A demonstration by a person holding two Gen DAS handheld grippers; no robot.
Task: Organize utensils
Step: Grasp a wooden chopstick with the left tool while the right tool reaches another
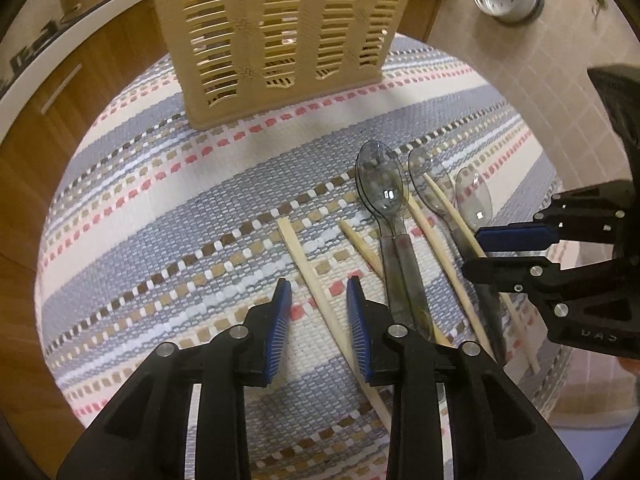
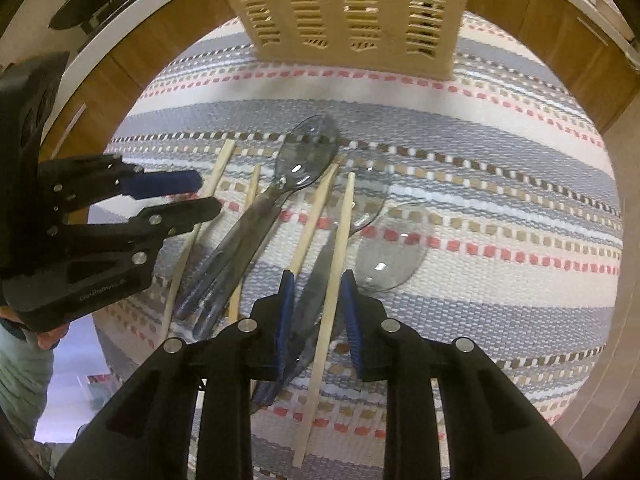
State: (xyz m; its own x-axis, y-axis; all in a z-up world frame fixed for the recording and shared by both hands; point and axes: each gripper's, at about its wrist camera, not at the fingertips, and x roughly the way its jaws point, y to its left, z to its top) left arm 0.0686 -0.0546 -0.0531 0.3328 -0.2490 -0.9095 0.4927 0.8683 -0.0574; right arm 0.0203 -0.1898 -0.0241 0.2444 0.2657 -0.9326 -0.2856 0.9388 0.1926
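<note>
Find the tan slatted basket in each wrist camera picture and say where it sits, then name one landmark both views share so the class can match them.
Left wrist view: the tan slatted basket stands at top centre-left, on the far part of the striped mat.
Right wrist view: the basket stands at top centre, again at the mat's far side.
Shared landmark: the clear plastic spoons lying among chopsticks on the mat.

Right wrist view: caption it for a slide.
Right gripper fingers straddle a chopstick beside clear spoons on a striped mat.
</note>
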